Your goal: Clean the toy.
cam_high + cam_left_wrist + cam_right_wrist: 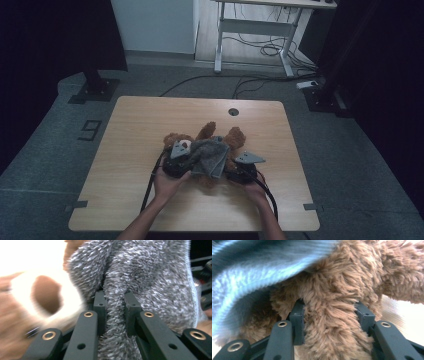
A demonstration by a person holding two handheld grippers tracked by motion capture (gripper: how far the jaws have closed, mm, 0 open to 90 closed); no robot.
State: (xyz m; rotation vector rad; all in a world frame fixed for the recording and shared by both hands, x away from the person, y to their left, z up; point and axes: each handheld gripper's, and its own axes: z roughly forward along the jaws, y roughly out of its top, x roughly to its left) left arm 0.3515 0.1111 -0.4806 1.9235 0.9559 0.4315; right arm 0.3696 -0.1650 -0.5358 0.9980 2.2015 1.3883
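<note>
A brown teddy bear (235, 136) lies in the middle of the wooden table (135, 125), partly covered by a fuzzy grey garment (210, 155). My left gripper (190, 162) sits at the bear's left side. In the left gripper view its jaws (115, 302) pinch a fold of the grey garment (150, 277), with the bear's white muzzle (47, 295) blurred at the left. My right gripper (229, 172) is at the bear's near right. In the right gripper view its jaws (329, 312) clamp a thick brown limb of the bear (342, 277), and the grey garment (249, 272) drapes above.
A round cable hole (233, 111) sits near the table's far edge. Beyond the table stand a white desk frame (260, 30) with cables on the floor, and black stand bases (95, 90) at the left and right. Bare tabletop lies on both sides of the bear.
</note>
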